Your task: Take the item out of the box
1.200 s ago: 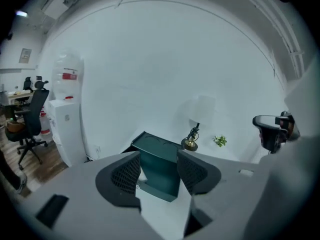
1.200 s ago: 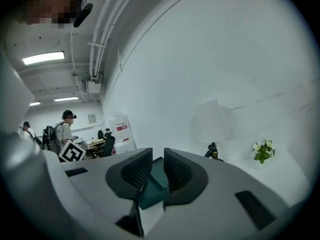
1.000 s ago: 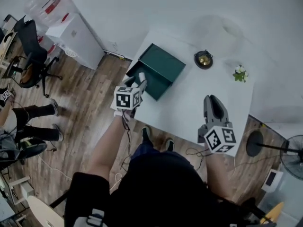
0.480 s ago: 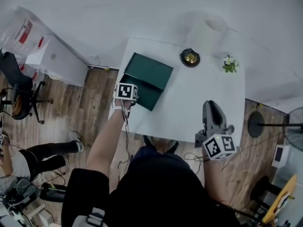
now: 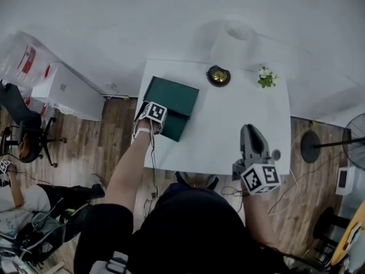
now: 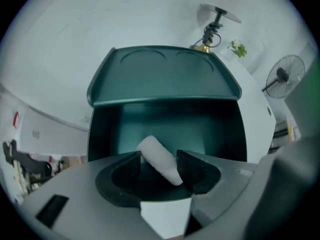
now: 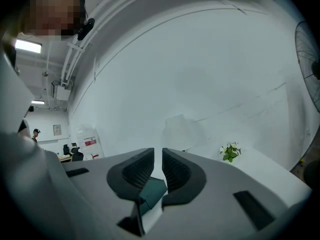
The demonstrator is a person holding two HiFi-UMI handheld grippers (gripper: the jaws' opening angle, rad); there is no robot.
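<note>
A dark green box (image 5: 174, 99) stands open at the left end of the white table (image 5: 228, 124); its lid (image 6: 165, 76) is raised behind the cavity. My left gripper (image 5: 155, 114) hangs over the box's near left edge. Seen from the left gripper view, that gripper (image 6: 160, 165) is shut on a white cylinder (image 6: 155, 153), which sits tilted between the pads above the box's inside. My right gripper (image 5: 249, 130) hovers over the table's front right. Its jaws (image 7: 158, 156) are closing to a narrow gap with nothing between them. Through that gap the box (image 7: 150, 191) shows far off.
A brass bell-like object (image 5: 218, 76) and a small potted plant (image 5: 266, 77) stand at the table's back edge. A white cabinet (image 5: 63, 90) is left of the table, a fan (image 5: 353, 147) to the right. A person sits on the floor at far left (image 5: 17, 198).
My left gripper has moved with the white cylinder from the box's front left corner to over the box. The right gripper has stayed near the table's front right.
</note>
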